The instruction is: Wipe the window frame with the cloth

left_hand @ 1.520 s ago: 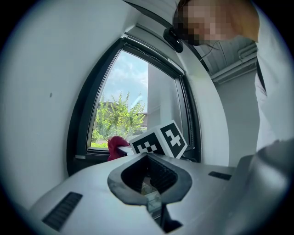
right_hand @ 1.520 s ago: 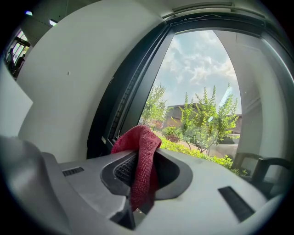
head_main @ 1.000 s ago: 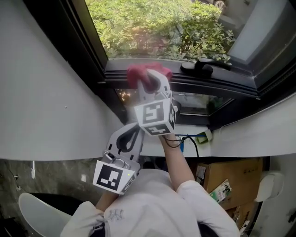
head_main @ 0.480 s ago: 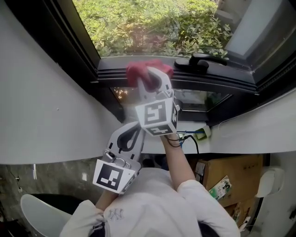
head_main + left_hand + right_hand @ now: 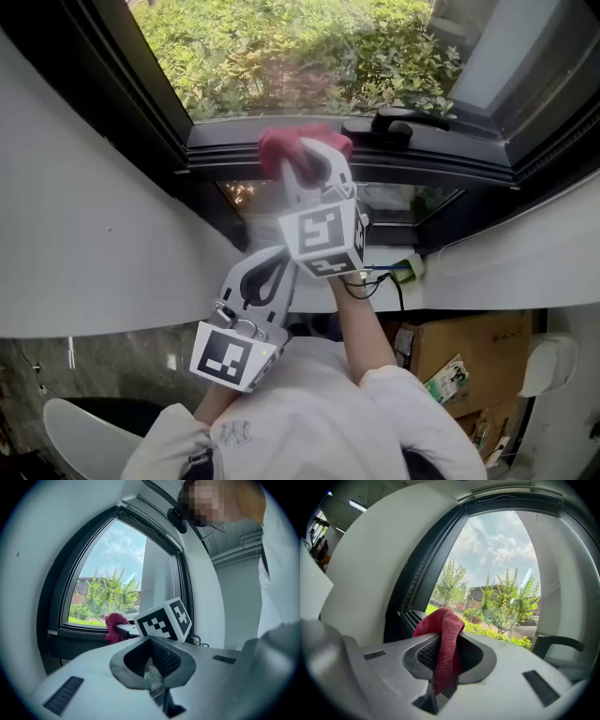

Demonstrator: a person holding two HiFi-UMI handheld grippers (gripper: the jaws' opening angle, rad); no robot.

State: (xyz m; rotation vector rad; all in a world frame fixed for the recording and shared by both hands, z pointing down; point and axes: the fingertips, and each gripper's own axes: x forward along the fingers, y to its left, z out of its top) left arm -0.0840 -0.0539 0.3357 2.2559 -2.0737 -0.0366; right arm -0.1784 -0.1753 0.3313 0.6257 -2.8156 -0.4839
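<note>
Head view, nearest first: the left gripper (image 5: 265, 281) hangs low by the person's chest, its fingers pressed together on nothing (idle, by the look of it). Beyond it the right gripper (image 5: 314, 159) pinches a crumpled red woven cloth (image 5: 281, 145), the wad bunched ahead of the fingers and seemingly touching the dark metal window frame (image 5: 469, 171). That bottom rail runs left to right, so the wipe should travel sideways, perhaps toward the black lever handle (image 5: 394, 124).

Cloth (image 5: 298, 145) lies against window frame (image 5: 225, 156), left of handle (image 5: 394, 123).
</note>
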